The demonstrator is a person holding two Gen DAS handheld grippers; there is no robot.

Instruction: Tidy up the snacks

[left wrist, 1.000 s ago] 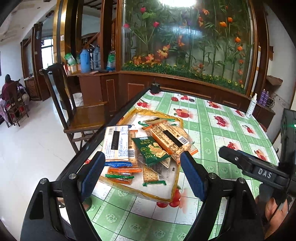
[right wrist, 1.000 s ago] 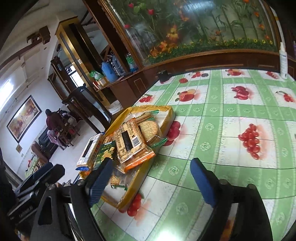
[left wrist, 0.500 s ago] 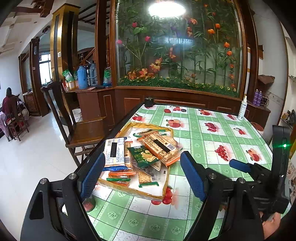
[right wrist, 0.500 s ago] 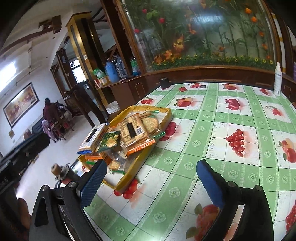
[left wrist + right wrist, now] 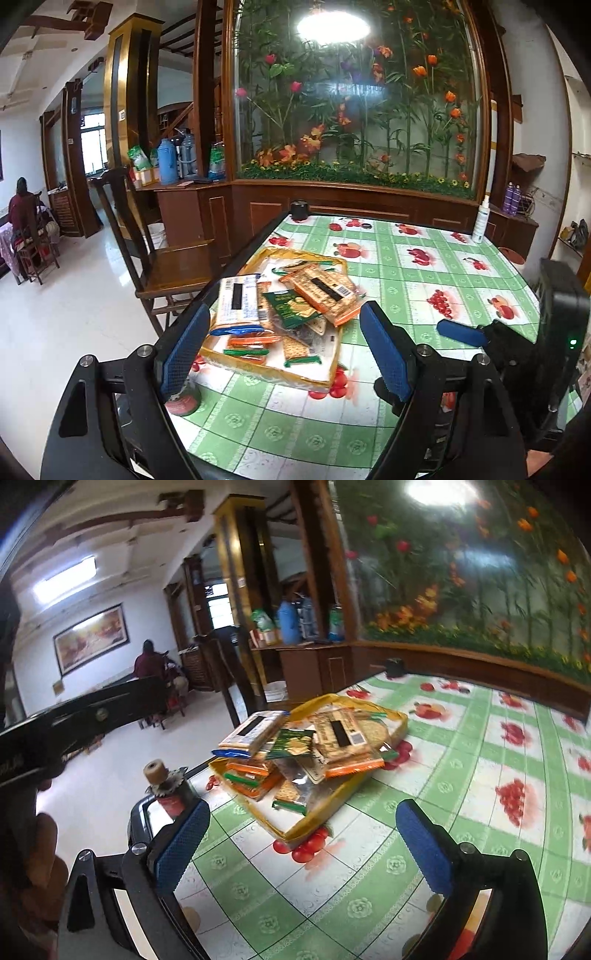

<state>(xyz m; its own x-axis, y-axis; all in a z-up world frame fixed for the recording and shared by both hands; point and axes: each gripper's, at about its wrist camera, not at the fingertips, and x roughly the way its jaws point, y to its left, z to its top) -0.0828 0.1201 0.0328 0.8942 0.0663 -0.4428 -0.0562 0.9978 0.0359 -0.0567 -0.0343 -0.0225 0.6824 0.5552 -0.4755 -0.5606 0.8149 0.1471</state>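
Observation:
A yellow tray [image 5: 258,363] near the table's left edge holds a loose pile of snack packets; the tray also shows in the right wrist view [image 5: 332,805]. On top lie a white cracker pack [image 5: 238,299], a green packet [image 5: 291,302] and an orange-edged cracker pack [image 5: 325,291]. The same packs show in the right wrist view: white [image 5: 253,733], green [image 5: 293,742], orange-edged [image 5: 343,746]. My left gripper [image 5: 282,349] is open and empty, held back from the tray. My right gripper [image 5: 303,847] is open and empty, also short of the tray.
The table has a green checked cloth with fruit prints [image 5: 406,280]. A small red-based spool thing [image 5: 162,779] stands at the near left corner. A wooden chair [image 5: 166,258] stands left of the table. A white spray bottle [image 5: 482,223] and a black object [image 5: 299,210] stand at the far edge.
Both grippers have pulled back and up from the tray, so the pile looks smaller and farther. The right view has swung left. The packets have not moved.

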